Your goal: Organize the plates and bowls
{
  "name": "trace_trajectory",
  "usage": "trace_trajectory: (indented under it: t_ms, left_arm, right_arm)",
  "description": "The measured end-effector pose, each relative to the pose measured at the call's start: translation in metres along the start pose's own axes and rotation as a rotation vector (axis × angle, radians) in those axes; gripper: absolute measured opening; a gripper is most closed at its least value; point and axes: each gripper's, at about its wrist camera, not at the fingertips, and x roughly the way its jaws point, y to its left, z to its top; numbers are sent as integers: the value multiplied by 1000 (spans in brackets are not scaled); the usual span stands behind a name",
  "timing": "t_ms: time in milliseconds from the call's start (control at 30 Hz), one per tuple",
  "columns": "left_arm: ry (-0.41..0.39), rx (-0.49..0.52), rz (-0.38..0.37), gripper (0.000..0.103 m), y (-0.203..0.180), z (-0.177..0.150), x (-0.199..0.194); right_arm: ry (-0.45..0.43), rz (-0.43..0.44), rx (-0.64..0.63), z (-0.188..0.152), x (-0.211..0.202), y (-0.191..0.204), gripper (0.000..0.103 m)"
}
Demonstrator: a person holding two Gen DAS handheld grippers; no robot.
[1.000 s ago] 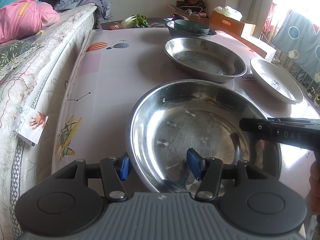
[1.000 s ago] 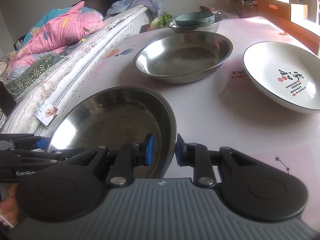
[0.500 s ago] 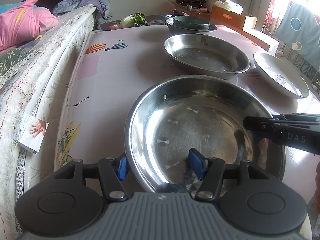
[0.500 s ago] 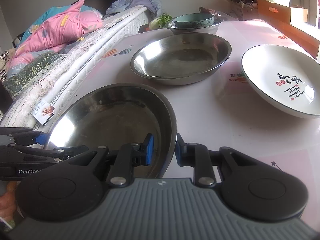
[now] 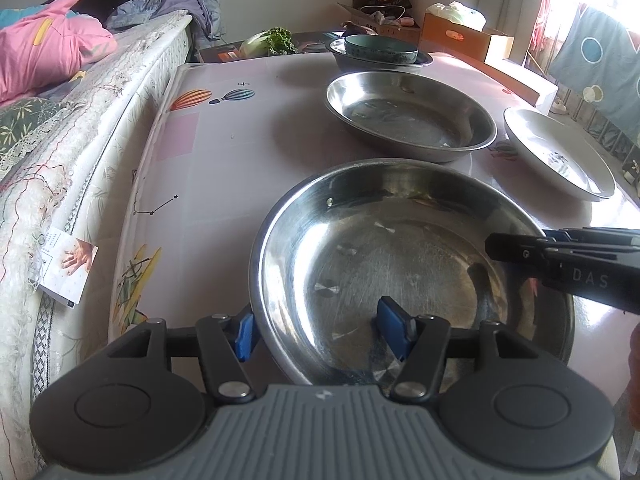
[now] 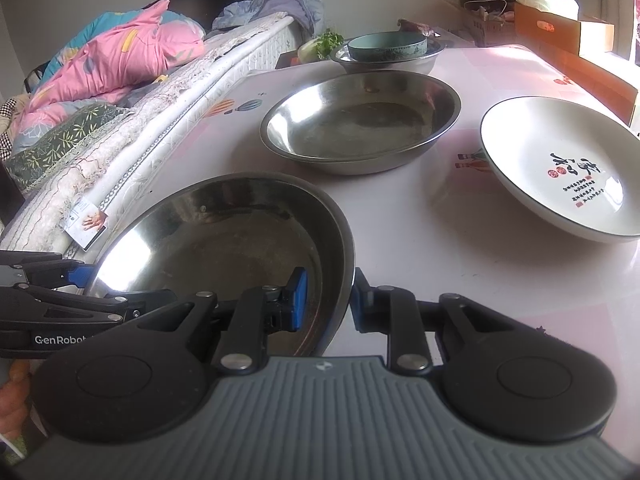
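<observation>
Near steel plate (image 5: 400,264) located at front of surface (image 5: 224,152). Rim clamped by right hand-held gripper (image 6: 329,300); straddled, not pinched, by left hand-held gripper (image 5: 320,330), pads spread. Teal bowl (image 6: 386,46) already nested in steel bowl (image 6: 420,63). Second steel plate (image 6: 360,120) and white plate (image 6: 560,172) judged still unstacked.

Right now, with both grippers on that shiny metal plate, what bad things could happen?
The left gripper straddles the near steel plate loosely, so only the right gripper pinches its rim; the plate could tip or slip.
Swung carelessly, it might bang the second steel plate or the white plate.
</observation>
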Motion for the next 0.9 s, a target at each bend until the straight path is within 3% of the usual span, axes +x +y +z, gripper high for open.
trace_trajectory:
  t_ms: [900]
  left_arm:
    - [7, -17, -27, 58, 5, -1, -1]
  right_arm:
    - [-1, -1, -1, -2, -4, -3, 22]
